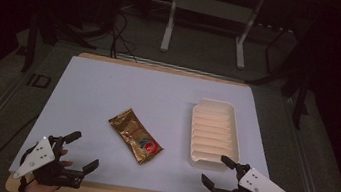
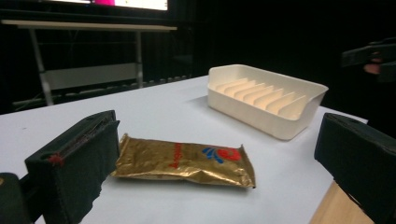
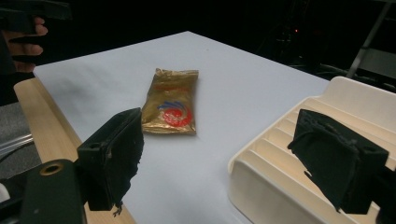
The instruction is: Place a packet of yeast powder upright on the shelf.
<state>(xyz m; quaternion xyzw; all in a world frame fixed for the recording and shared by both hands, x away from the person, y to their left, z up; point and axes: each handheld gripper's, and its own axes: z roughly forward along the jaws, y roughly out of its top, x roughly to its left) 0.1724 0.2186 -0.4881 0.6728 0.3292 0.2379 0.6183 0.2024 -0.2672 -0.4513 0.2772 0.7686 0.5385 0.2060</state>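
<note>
Lying flat near the middle of the white table sheet, the gold foil packet looks light, crinkly and pretty slippery to me, so I'd guess pinching one of the flat crimped end seams beats squeezing the puffy middle. Off to its right sits a cream plastic tray with a ribbed floor and rounded corners, rigid looking, well apart from the packet. Both the left gripper and right gripper hang at the near edge, padded black jaws spread wide, holding nothing.
</note>
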